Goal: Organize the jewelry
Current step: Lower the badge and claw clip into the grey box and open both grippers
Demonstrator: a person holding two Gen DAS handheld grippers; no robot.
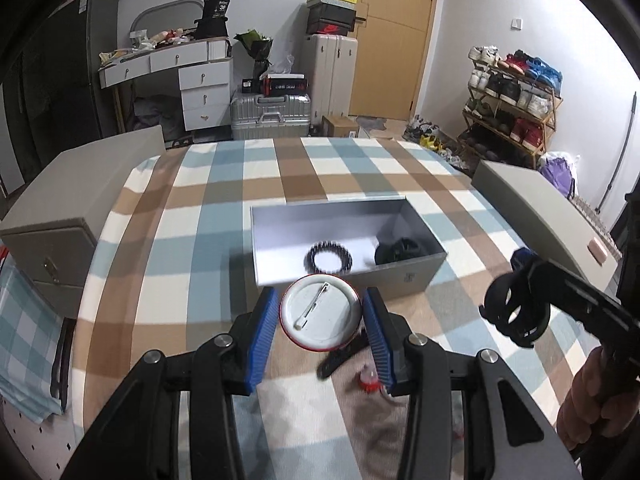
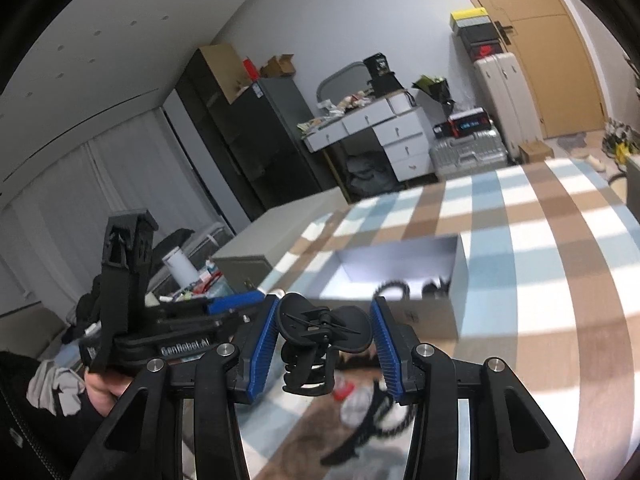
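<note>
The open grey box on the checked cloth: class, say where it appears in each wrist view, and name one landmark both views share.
Left wrist view: the grey box lies at centre, just beyond the tongs, with a dark beaded bracelet inside.
Right wrist view: the box sits right of centre, beyond the tongs, blurred.
Shared landmark: white drawer desk by the back wall.

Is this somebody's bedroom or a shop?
Most likely a bedroom at home, not a shop. A shoe rack full of worn shoes stands by the door, suitcases are stacked by the wall, and a cluttered dressing table sits behind the checked cloth.
</note>
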